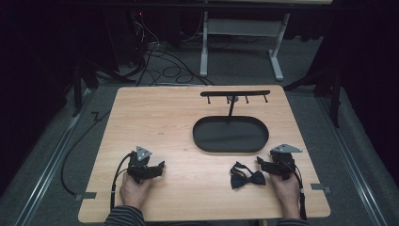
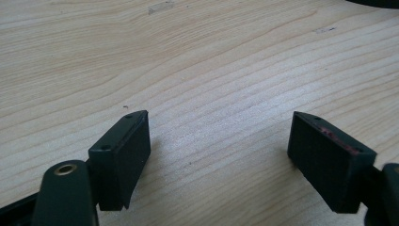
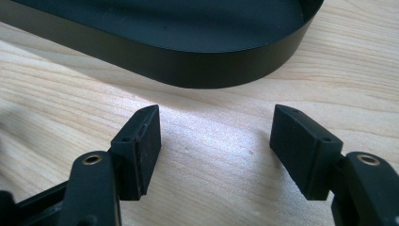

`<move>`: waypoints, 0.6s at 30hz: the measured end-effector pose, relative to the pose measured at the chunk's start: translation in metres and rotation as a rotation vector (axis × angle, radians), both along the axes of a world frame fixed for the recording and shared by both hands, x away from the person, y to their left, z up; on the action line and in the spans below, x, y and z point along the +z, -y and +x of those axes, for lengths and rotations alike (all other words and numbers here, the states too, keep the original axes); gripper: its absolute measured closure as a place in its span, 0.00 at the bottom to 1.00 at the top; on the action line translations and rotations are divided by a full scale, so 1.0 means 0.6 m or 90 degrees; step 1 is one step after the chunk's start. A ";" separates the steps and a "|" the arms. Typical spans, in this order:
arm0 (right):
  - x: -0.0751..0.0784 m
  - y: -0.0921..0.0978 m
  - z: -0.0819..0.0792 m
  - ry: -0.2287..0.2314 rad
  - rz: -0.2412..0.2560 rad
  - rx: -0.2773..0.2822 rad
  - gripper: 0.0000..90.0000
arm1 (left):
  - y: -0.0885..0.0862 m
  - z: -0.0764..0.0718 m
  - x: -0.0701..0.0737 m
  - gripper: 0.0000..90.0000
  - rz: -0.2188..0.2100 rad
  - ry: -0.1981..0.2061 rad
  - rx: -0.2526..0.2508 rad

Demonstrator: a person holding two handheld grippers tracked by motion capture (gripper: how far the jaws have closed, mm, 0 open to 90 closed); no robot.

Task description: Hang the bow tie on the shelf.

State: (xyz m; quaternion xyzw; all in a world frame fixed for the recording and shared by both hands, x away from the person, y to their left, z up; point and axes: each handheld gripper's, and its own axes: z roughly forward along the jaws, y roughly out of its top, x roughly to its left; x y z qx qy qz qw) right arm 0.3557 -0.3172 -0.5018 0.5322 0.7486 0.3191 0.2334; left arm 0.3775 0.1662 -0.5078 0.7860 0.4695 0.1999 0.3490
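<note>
Black bow tie [image 1: 247,178]: I see it on tabletop [image 1: 179,122], at 9 o'clock of right tool [image 1: 263,165].
Right tool: jaws apart, empty.
Left tool [image 1: 157,168]: jaws apart, empty.
Tray [image 1: 230,147]: at 12 o'clock of bow tie.

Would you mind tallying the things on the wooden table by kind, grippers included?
Grippers: 2, the left gripper and the right gripper, both open.
Black bow tie: 1.
Black oval tray with a hook rack rising from it: 1.
Total: 4.
</note>
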 end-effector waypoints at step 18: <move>0.000 0.002 0.000 -0.001 -0.001 0.008 0.40 | 0.000 0.000 0.000 0.24 0.000 0.000 0.000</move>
